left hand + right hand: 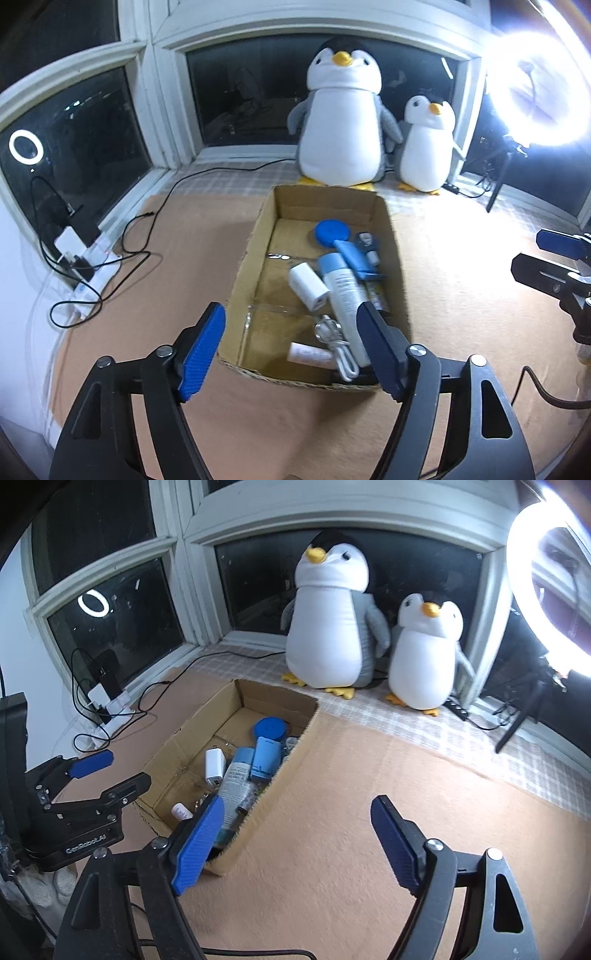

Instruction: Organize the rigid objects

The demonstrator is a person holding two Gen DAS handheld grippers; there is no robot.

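My left gripper (pixel 291 354) and right gripper (pixel 295 843) gape empty; the tube's (pixel 345 291) print ahead in the box (pixel 247 266) is unreadable, "GenRobot.AI" legible.

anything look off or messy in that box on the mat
Nothing spilled or broken. The items in the cardboard box are just jumbled along one side: the white tube, white charger and blue-handled tool lie overlapping at odd angles, leaving the other side bare.
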